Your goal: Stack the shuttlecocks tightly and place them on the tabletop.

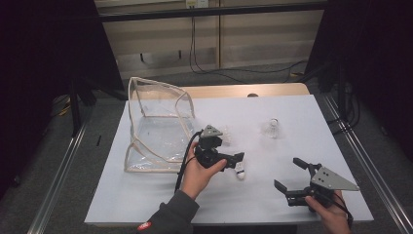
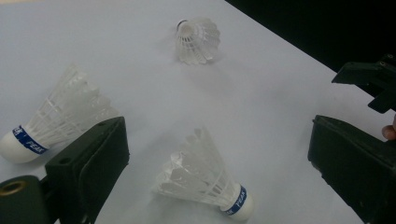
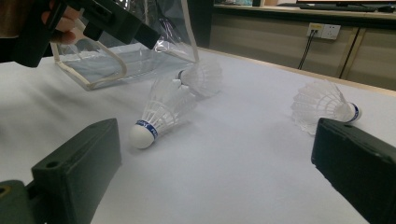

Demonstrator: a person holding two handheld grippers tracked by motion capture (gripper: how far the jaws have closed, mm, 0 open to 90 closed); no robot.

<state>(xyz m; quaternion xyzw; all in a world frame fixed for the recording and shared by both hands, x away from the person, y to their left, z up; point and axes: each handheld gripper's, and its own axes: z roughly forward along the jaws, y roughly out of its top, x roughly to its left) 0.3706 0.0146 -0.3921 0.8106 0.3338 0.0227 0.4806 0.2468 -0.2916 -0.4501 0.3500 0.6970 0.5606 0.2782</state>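
My left gripper (image 1: 233, 163) gapes wide over a shuttlecock (image 1: 239, 171); my right gripper (image 1: 291, 176), also wide, has bare table (image 1: 146, 195) toward the near edge.

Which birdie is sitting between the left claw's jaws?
The shuttlecock lying on its side with its blue-banded cork toward the camera, between the open left claw jaws. Another lies outside the jaw; a third is far off.

Shuttlecocks (image 2: 205, 179): white feathers, smooth cork caps.
Bag (image 1: 158, 124): clear glossy plastic, cream cloth-like edging.
Surface (image 1: 292, 161): matt white sheet.
Hand-held gripper (image 2: 219, 154): matt black plastic.
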